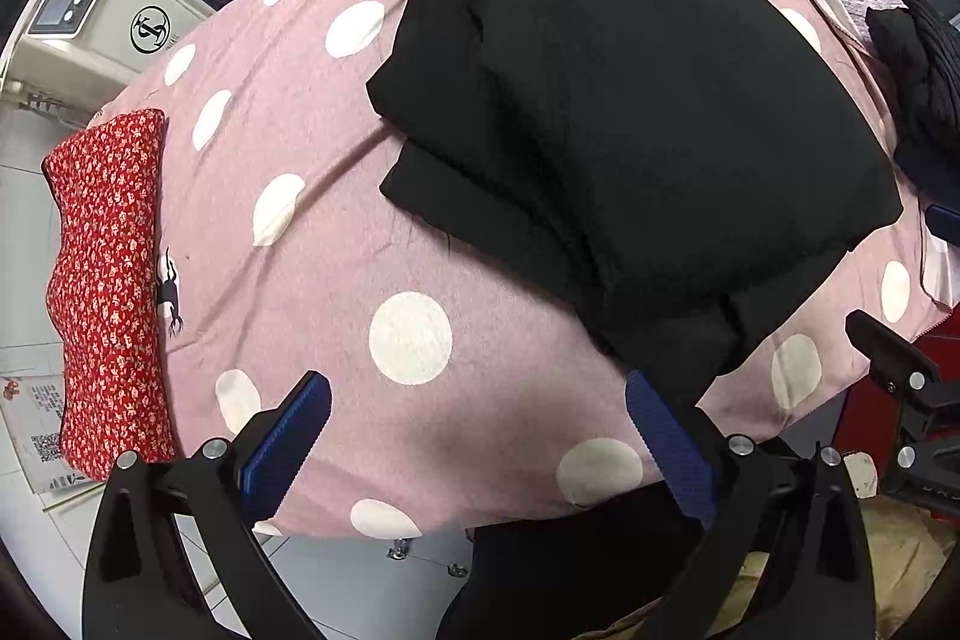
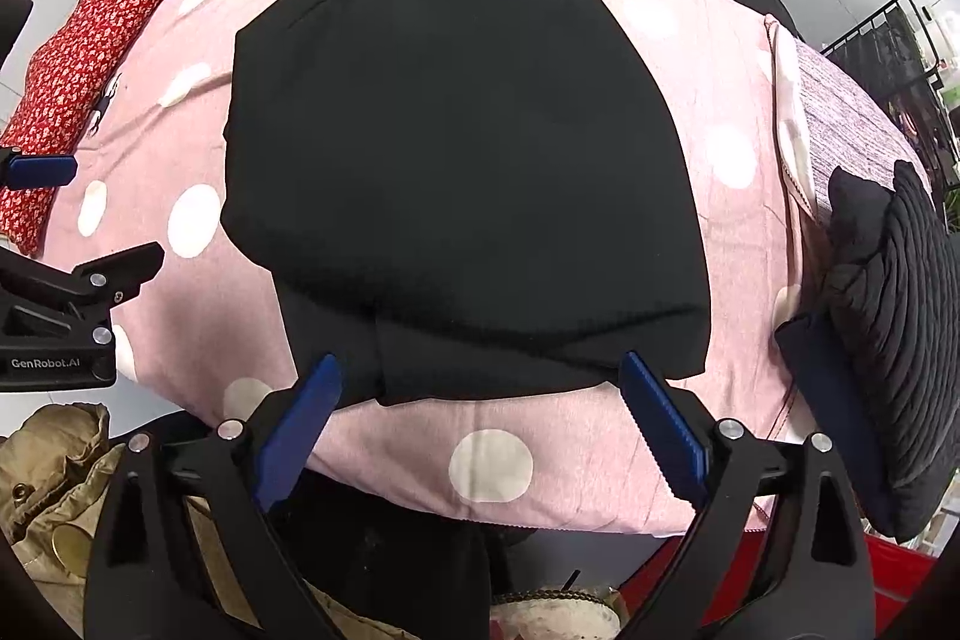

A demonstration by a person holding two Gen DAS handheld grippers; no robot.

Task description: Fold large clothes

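Note:
A large black garment lies folded in layers on the pink polka-dot sheet. My left gripper is open, hovering over the sheet just left of the garment's near corner, nothing between its blue fingers. In the right wrist view my right gripper is open too, and its fingertips straddle the garment's near edge without closing on it. The left gripper's body shows at the left edge of the right wrist view, and the right gripper's body at the right edge of the left wrist view.
A folded red floral cloth lies at the sheet's left edge. A dark ribbed knit garment is stacked at the right. A beige machine stands behind, a khaki jacket lies below the near edge.

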